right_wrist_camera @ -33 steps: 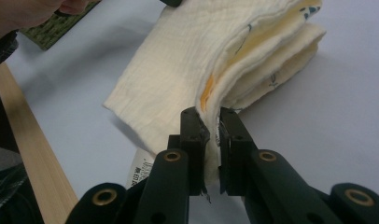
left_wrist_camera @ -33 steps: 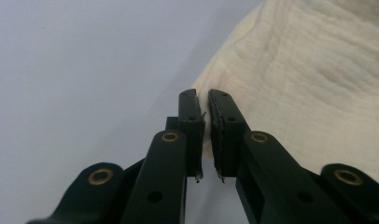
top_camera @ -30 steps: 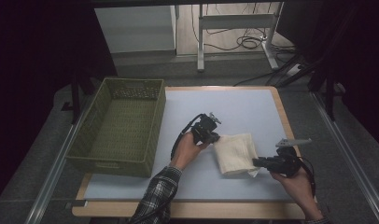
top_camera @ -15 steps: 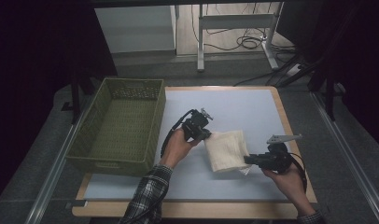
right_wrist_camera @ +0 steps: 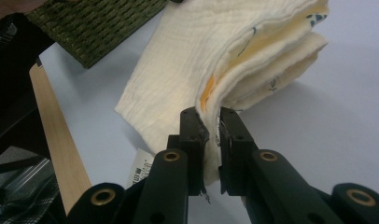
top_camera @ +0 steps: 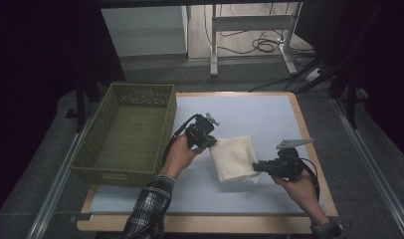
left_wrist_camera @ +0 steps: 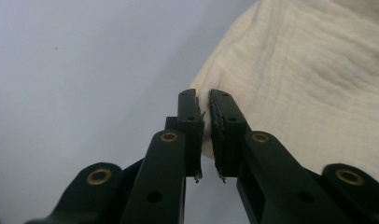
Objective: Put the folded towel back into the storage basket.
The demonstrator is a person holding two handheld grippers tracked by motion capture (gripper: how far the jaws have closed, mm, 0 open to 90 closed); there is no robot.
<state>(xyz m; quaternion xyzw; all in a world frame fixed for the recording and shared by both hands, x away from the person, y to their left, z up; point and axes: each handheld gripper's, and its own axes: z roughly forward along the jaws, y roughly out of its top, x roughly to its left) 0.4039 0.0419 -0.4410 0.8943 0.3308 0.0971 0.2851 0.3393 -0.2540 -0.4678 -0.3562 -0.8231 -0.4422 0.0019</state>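
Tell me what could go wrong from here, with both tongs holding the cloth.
1. The left tongs pinch only the cloth's thin edge, so it could slip out if pulled.
2. The right tongs clamp a stack of folded layers; an inner layer could slide free and the fold sag open.
3. The basket stands close beside the left hand; carrying the cloth over, hand or cable might snag its rim.

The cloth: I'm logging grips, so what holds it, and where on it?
Both grippers hold the folded cream cloth. The left gripper pinches its corner nearest the basket; the right gripper pinches the stacked edges at the opposite corner.
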